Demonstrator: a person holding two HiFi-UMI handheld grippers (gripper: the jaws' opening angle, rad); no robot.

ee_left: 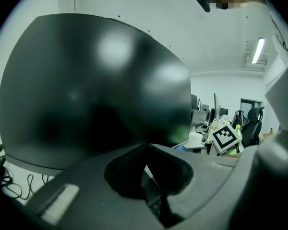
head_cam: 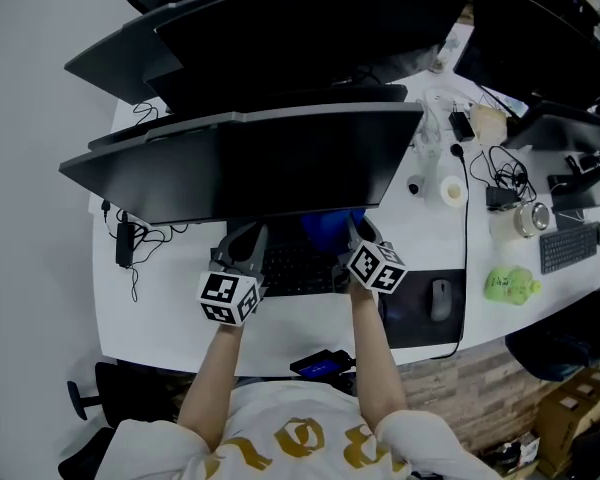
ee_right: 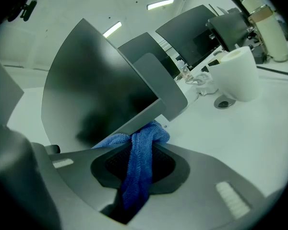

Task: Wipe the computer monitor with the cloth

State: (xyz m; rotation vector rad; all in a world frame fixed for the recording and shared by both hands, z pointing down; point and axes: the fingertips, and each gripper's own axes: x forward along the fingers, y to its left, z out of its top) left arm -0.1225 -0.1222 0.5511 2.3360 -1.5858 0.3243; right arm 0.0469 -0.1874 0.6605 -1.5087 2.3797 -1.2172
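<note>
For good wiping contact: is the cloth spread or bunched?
Bunched: the cloth is a twisted strand pinched in the right gripper.

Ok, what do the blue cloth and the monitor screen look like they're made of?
The blue cloth looks like microfibre or terry: a ribbed, matte pile bunched in soft folds. The monitor screen looks like semi-matte plastic or coated glass: dark, with blurred light patches rather than sharp reflections.
</note>
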